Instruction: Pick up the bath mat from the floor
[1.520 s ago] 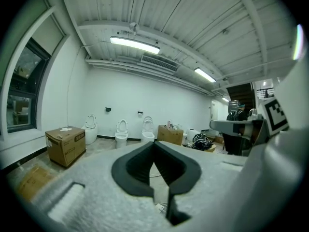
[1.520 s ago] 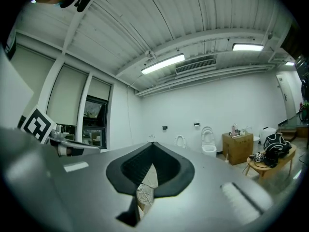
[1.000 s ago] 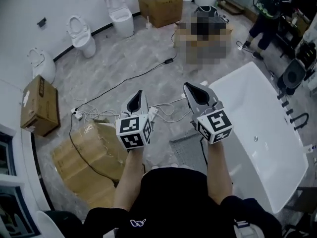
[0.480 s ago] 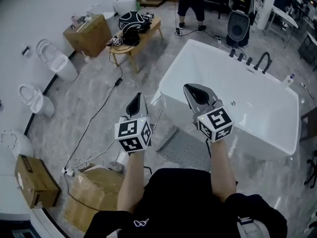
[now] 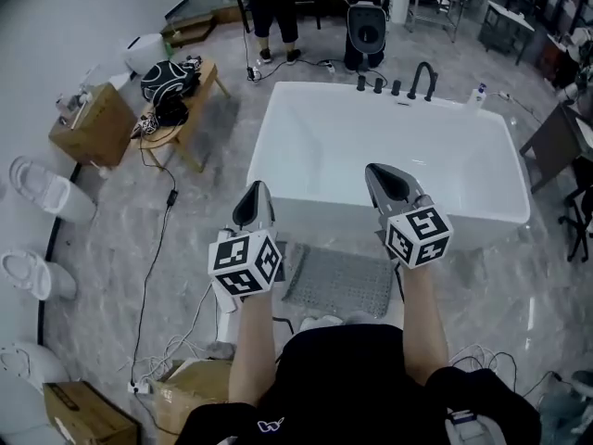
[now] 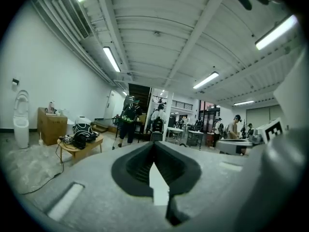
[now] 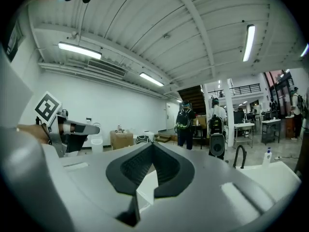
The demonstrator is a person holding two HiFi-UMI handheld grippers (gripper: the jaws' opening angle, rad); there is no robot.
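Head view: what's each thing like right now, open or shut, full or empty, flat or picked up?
bath mat, flat on the floor, not picked up
bathtub, empty
left gripper, shut, holding nothing
right gripper, shut, holding nothing

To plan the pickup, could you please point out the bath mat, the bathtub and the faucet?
bath mat [image 5: 338,282]: head view, middle of mat.
bathtub [image 5: 389,146]: head view, bare inner floor.
faucet [image 5: 422,65]: head view, curved spout.
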